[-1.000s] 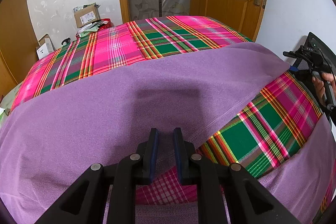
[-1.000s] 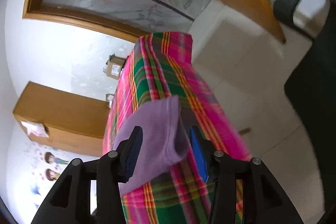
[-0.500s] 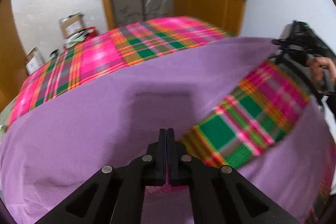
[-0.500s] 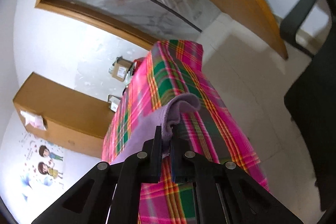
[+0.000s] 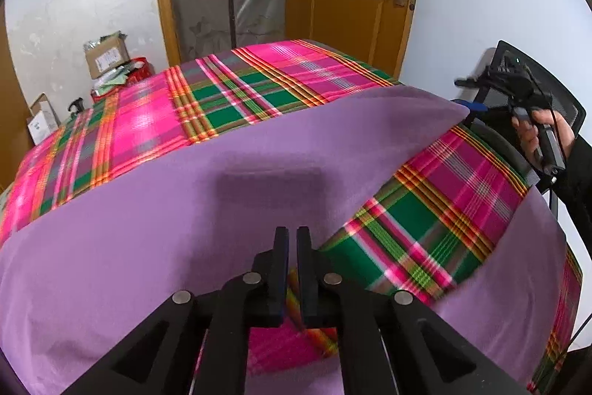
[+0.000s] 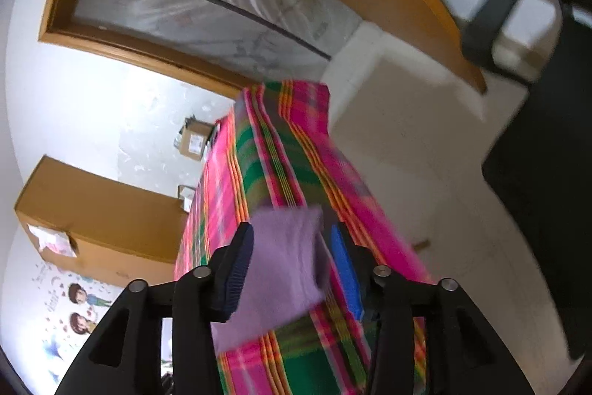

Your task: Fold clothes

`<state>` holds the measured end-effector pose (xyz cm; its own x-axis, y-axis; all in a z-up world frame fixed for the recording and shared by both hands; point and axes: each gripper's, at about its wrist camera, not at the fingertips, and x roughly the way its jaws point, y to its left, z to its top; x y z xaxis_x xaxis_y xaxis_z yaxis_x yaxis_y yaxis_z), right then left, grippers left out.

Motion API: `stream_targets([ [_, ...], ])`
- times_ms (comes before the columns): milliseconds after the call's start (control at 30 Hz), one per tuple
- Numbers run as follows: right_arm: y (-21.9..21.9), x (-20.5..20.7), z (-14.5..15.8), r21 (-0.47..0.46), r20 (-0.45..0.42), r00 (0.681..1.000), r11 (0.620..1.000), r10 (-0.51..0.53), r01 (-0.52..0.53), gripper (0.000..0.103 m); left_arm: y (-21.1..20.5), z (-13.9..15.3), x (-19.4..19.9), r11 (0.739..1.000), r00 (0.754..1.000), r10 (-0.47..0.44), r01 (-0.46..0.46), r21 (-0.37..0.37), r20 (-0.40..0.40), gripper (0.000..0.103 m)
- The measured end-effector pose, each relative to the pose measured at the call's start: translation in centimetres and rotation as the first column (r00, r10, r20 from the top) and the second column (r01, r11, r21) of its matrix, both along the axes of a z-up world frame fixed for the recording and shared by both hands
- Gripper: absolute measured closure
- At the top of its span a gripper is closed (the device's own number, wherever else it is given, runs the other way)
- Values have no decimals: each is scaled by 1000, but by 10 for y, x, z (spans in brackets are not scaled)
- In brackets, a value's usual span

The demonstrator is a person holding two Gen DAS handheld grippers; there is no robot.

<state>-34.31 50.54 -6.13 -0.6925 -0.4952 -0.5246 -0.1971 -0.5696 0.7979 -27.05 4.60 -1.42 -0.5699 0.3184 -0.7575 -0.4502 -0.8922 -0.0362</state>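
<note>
Between my right tongs [image 6: 292, 261], reopening after their pinch, the purple garment [image 5: 148, 247] lies free; left tongs [image 5: 292, 247] part, so regrasp.

Your garment [image 5: 155, 210] is a plain lilac-purple knit with a soft, matte face. It lies spread flat and smooth across the near part of the surface, reaching from the left edge to a far right corner [image 5: 451, 106] near the surface's edge. On the right, a fold leaves a diagonal band of the cloth beneath showing, and a second purple panel [image 5: 510, 287] drapes over the near right side. From your right wrist view, one blurred corner [image 6: 285, 254] sits raised between the open jaws.
</note>
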Motion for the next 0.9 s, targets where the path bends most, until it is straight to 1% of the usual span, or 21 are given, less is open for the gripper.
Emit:
stream_targets([
  [67,-3,-15,4,49,1,999,998,32,-32,55,7,-5,-4,1000,1000,-17,17,-9,8,99],
  [167,-16,-35,9,115,15,992,985,129,-130,54,15,-11,-7,999,999,-33,33,-21,15,98],
  [267,-42,-52,16,215,20,967,944,252,-251,54,20,-14,-9,999,999,-41,41,-26,13,97],
  [300,-51,-59,15,257,44,958,923,284,-285,54,21,-15,-9,999,999,-41,42,-23,12,96],
  [367,-59,-70,7,258,87,944,908,317,-329,54,21,-15,-10,999,999,-42,42,-18,13,95],
  [400,-63,-74,3,260,107,937,900,332,-349,56,21,-15,-10,999,999,-42,43,-19,12,95],
  [433,-67,-77,0,268,119,932,892,343,-363,62,21,-15,-9,999,999,-43,43,-21,10,95],
  [467,-71,-78,-1,281,125,927,884,352,-374,72,22,-15,-9,999,999,-43,43,-22,9,95],
  [500,-75,-76,2,311,109,928,874,357,-373,73,22,-15,-8,999,999,-43,43,-26,7,95],
  [533,-76,-73,5,333,103,930,869,353,-366,78,23,-15,-7,999,999,-44,44,-33,4,95],
  [600,-75,-70,10,379,74,944,867,321,-324,97,25,-15,-5,997,999,-48,48,-53,-5,95],
  [667,-73,-71,17,386,41,953,875,300,-293,97,28,-15,-3,996,998,-56,55,-76,-15,97],
  [700,-73,-73,21,394,26,956,876,293,-279,97,30,-15,-2,995,998,-64,63,-83,-17,103],
  [767,-78,-76,26,421,22,957,865,291,-272,97,32,-16,1,993,996,-87,86,-82,-8,103],
  [833,-80,-79,27,429,31,957,861,288,-273,97,34,-16,5,991,994,-113,113,-74,2,103],
  [867,-83,-83,24,421,56,957,862,285,-281,96,34,-16,7,990,992,-123,123,-65,7,103],
  [900,-85,-85,22,416,80,956,862,282,-289,93,34,-16,9,990,992,-129,130,-57,10,103],
])
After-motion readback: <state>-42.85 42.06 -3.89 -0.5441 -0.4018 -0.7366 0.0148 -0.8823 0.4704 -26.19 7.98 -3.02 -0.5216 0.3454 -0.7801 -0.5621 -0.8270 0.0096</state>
